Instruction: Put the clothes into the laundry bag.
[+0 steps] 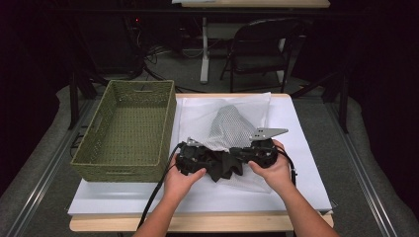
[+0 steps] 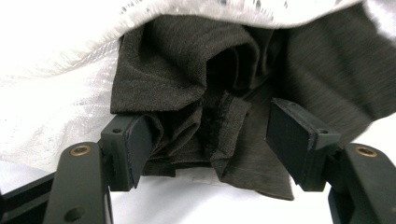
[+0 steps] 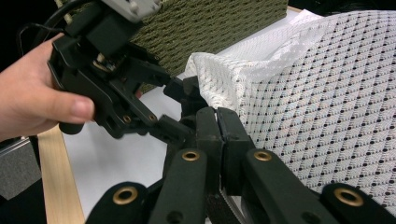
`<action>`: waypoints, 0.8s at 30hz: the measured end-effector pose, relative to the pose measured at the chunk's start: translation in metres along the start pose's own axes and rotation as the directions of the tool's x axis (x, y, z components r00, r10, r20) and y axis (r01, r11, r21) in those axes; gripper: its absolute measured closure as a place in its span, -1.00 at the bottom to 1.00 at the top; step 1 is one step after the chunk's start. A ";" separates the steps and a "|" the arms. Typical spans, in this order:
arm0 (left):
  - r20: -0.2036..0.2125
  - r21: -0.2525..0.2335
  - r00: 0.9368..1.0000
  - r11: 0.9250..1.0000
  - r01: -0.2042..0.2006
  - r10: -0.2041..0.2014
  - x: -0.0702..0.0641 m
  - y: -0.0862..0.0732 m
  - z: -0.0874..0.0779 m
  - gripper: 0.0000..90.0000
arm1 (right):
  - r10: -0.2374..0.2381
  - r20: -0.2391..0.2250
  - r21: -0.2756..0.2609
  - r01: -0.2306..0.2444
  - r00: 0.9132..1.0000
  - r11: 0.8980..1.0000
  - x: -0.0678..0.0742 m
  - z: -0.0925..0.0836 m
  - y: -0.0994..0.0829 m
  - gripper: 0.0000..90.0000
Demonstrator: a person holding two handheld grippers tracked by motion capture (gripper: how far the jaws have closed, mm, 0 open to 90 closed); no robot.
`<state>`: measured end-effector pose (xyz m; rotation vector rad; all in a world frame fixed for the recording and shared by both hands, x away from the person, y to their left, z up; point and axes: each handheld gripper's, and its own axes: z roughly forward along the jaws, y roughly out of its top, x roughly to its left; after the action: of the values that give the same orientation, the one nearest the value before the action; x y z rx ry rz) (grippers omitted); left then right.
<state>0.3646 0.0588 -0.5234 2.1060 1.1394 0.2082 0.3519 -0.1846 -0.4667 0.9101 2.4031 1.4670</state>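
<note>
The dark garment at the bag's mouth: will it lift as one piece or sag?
Probably sags: the dark garment lies in soft folds. It looks light, likely dragging the mesh bag along. The left gripper is open around a fold, so it may slip.

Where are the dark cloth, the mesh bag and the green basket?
dark cloth (image 2: 187,70): left gripper view, its bunched folds.
mesh bag (image 3: 327,84): right gripper view, its netted side.
green basket (image 1: 129,123): high view, its woven floor.

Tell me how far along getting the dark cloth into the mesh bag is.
Partly done: much of the dark cloth already sits under the white mesh bag. In hand: the right gripper is shut on the bag's edge, while the left gripper is open, jaws either side of a bunched fold. Left: the cloth's near end lies outside the bag's mouth. The green basket alongside holds nothing visible.
</note>
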 end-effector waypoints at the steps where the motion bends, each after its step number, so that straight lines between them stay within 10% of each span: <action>1: 0.002 0.006 1.000 1.000 -0.003 0.003 0.000 0.000 0.001 -0.28 | -0.001 0.000 0.001 0.001 1.000 1.000 0.000 0.000 0.000 0.97; 14: -0.073 -0.001 0.996 0.999 -0.053 0.053 -0.008 -0.006 0.005 0.52 | -0.003 -0.005 0.002 0.003 1.000 1.000 0.002 0.003 -0.001 0.97; 24: 0.030 -0.047 0.999 0.999 -0.015 0.017 -0.025 -0.002 0.006 0.76 | 0.000 -0.039 0.000 0.000 0.999 1.000 0.007 0.006 -0.001 0.98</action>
<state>0.3506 0.0366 -0.5245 2.0705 1.0898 0.2074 0.3491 -0.1763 -0.4699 0.8895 2.4308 1.4976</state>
